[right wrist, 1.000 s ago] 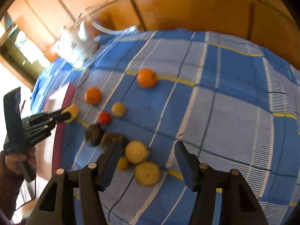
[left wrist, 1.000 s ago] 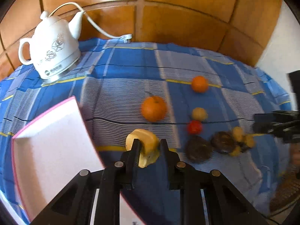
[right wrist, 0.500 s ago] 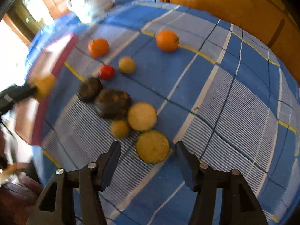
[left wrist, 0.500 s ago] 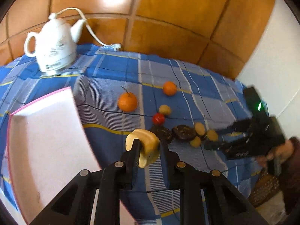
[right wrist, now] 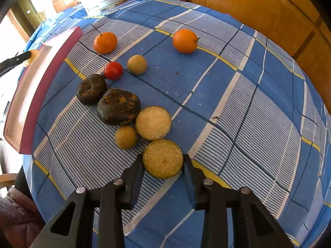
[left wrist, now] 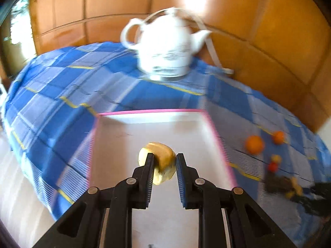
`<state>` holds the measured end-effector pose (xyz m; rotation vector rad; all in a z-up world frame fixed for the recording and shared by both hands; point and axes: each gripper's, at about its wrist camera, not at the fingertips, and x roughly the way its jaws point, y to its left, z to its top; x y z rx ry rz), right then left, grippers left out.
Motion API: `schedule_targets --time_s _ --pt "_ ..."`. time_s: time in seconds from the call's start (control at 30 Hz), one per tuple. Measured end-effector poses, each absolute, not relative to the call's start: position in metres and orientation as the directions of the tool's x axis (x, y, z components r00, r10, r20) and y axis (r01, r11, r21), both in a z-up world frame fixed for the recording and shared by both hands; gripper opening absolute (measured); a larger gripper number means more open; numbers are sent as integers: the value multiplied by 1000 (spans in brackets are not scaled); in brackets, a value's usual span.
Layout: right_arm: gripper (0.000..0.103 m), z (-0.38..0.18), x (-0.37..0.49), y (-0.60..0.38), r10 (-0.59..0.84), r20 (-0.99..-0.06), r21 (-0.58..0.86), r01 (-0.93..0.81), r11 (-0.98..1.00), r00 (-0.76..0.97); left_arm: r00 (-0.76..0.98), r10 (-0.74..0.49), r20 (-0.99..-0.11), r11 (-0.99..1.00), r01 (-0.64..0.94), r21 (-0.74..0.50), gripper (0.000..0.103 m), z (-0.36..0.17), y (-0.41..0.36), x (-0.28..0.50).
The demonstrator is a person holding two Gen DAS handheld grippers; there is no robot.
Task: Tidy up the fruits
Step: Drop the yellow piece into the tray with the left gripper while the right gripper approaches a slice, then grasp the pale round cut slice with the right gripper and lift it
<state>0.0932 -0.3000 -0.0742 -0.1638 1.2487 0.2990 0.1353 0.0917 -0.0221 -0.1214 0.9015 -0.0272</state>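
My left gripper (left wrist: 163, 161) is shut on a yellow fruit piece (left wrist: 159, 161) and holds it above the pink-rimmed white tray (left wrist: 115, 144). My right gripper (right wrist: 163, 161) is open, its jaws on either side of a round yellow fruit slice (right wrist: 163, 158) lying on the cloth. Beside it lie a paler slice (right wrist: 153, 122), two dark brown fruits (right wrist: 118, 106), two small tan fruits (right wrist: 126, 137), a red tomato (right wrist: 113, 70) and two oranges (right wrist: 105, 42). The tray (right wrist: 31, 95) and the left gripper with its fruit (right wrist: 31, 56) show at the left of the right wrist view.
A white teapot (left wrist: 167, 47) with a cord stands at the back of the blue checked tablecloth (right wrist: 248, 103). Wooden wall panels (left wrist: 248, 31) rise behind the table. The table edge drops off at the left and near sides.
My left gripper has swung left with the yellow fruit piece, from over the cloth to over the tray. My right gripper has come down so its jaws flank the near yellow slice.
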Motion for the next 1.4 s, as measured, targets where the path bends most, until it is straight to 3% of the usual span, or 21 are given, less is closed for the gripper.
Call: schedule_targets --time_s 0.23,0.4,0.5,0.57,0.77,0.93,1.2,1.4 --pt "36 -81 94 -296 115 -951 17 -321 947 289 612 38 -790 990 -129 -52 22 -39 108 153" --pt "36 -82 93 -291 117 -951 21 -316 949 288 647 86 -757 983 -177 -39 32 -27 106 143" --pt "36 -82 94 -288 115 -951 19 -317 948 288 694 113 -712 980 -196 -36 46 -11 101 125" --pt "36 -79 94 -291 114 -951 17 -317 948 289 725 136 -676 977 -213 -31 67 -1 96 111" --pt "36 -80 90 -288 105 -948 4 -320 947 299 800 162 -577 976 -214 -23 92 24 78 70" --pt "36 -81 86 -284 94 -946 -11 -319 948 310 820 178 -543 978 -208 7 100 32 65 50" --pt "36 -82 78 -273 69 -942 -41 -316 948 329 808 173 -563 979 -205 7 101 30 57 36" --pt "36 -81 71 -267 53 -943 -54 -308 950 329 796 100 -597 993 -114 14 100 20 44 28"
